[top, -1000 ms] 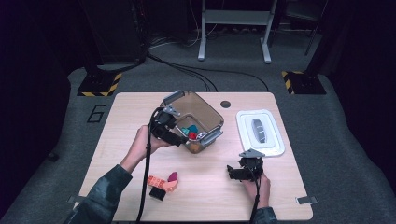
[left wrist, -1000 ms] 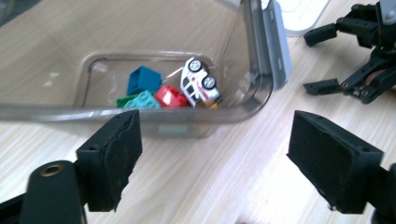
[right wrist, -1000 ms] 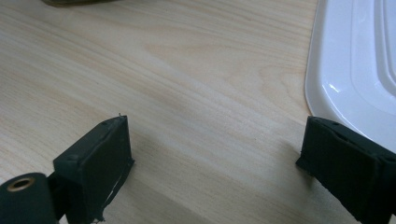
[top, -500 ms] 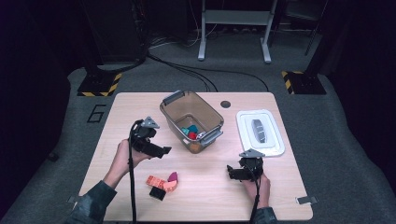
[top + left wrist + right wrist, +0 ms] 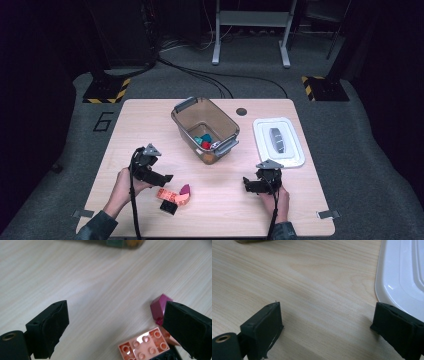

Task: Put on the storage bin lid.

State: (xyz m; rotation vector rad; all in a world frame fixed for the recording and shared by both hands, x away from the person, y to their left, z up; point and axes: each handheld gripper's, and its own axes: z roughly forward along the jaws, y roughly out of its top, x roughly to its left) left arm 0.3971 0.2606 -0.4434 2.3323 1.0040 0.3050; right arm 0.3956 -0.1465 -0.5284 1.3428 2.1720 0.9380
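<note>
Near the front left of the desk point(image 5: 150, 120), your left tongs point(image 5: 167, 177) hang low over a small heap of toy bricks point(image 5: 174, 196). Their jaws have just been opening and now stand wide with nothing between them. Seen along those jaws, a pink brick point(image 5: 143, 346) lies studs up, just beside a purple brick point(image 5: 160, 307) and touching a black one at the near edge. Your right tongs point(image 5: 246, 184) rest wide and empty near the front right, close to the white lid point(image 5: 295, 150). Behind the heap, toward the middle, stands the clear bin point(image 5: 186, 107) with more bricks inside.
</note>
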